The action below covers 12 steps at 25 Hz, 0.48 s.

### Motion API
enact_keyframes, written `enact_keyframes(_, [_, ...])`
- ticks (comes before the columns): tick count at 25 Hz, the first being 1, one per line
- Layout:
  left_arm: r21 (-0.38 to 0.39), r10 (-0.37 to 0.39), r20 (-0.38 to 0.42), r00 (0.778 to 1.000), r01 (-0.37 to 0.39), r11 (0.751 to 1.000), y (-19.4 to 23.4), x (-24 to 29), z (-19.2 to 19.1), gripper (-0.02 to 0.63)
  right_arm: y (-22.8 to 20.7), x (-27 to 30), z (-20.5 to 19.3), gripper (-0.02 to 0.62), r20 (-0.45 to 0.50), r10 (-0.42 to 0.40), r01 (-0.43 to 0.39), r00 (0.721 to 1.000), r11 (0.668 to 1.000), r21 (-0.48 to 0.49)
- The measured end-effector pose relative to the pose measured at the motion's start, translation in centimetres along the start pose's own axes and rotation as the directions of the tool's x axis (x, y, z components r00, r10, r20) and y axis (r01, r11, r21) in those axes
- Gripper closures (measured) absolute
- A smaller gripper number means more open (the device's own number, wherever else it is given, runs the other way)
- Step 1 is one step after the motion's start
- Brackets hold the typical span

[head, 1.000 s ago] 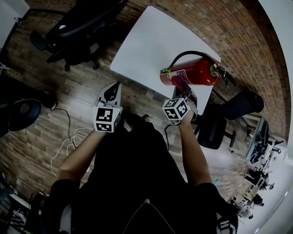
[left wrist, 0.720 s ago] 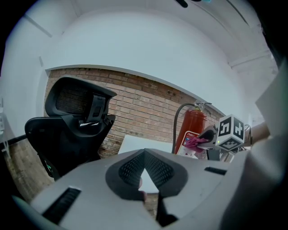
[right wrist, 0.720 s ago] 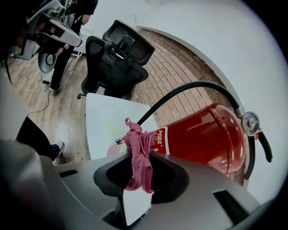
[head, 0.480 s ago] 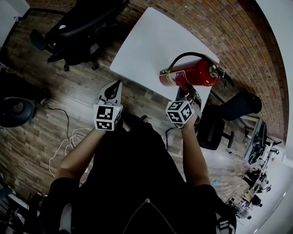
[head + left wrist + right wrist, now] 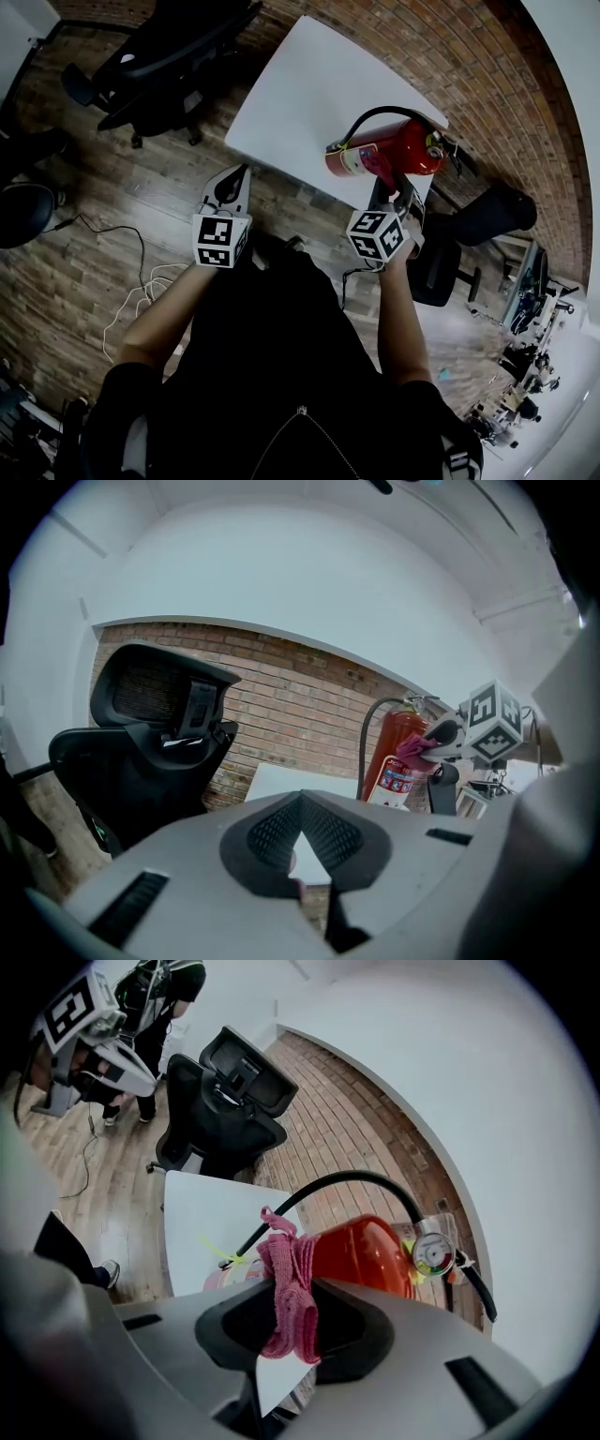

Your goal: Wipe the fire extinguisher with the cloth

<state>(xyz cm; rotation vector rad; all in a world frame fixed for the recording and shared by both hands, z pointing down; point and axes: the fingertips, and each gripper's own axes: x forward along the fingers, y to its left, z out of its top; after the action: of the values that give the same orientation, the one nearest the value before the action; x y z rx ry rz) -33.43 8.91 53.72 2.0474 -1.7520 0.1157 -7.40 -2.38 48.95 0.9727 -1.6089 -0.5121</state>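
A red fire extinguisher point(image 5: 394, 150) with a black hose stands upright near the corner of a white table point(image 5: 300, 94). My right gripper point(image 5: 388, 186) is shut on a pink cloth point(image 5: 382, 172), which presses against the extinguisher's body. In the right gripper view the cloth point(image 5: 291, 1288) hangs folded between the jaws, with the red cylinder point(image 5: 366, 1255) and its pressure gauge point(image 5: 434, 1252) just behind. My left gripper point(image 5: 232, 183) hovers off the table's near edge, shut on nothing, well left of the extinguisher point(image 5: 398, 752).
A black office chair point(image 5: 159, 56) stands left of the table, and another black chair point(image 5: 441, 262) sits by my right arm. A brick wall point(image 5: 487, 84) runs behind the table. White cables point(image 5: 141, 291) lie on the wooden floor.
My right gripper has slid the cloth a little to the right along the extinguisher's body. The left gripper has stayed put.
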Motion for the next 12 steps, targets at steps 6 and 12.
enact_keyframes(6, [0.026, 0.003, 0.012, 1.000, -0.003, 1.000, -1.2, 0.0, 0.6, 0.576, -1.8, -1.4, 0.5, 0.489, 0.040, -0.024, 0.024, 0.999, 1.000, 0.006])
enact_keyframes(12, [0.051, 0.039, 0.047, 0.998, -0.042, 0.998, -2.9, -1.7, 1.7, 0.575, -3.9, -3.3, 0.8, 0.488, 0.102, -0.037, 0.032, 0.994, 0.998, 0.050])
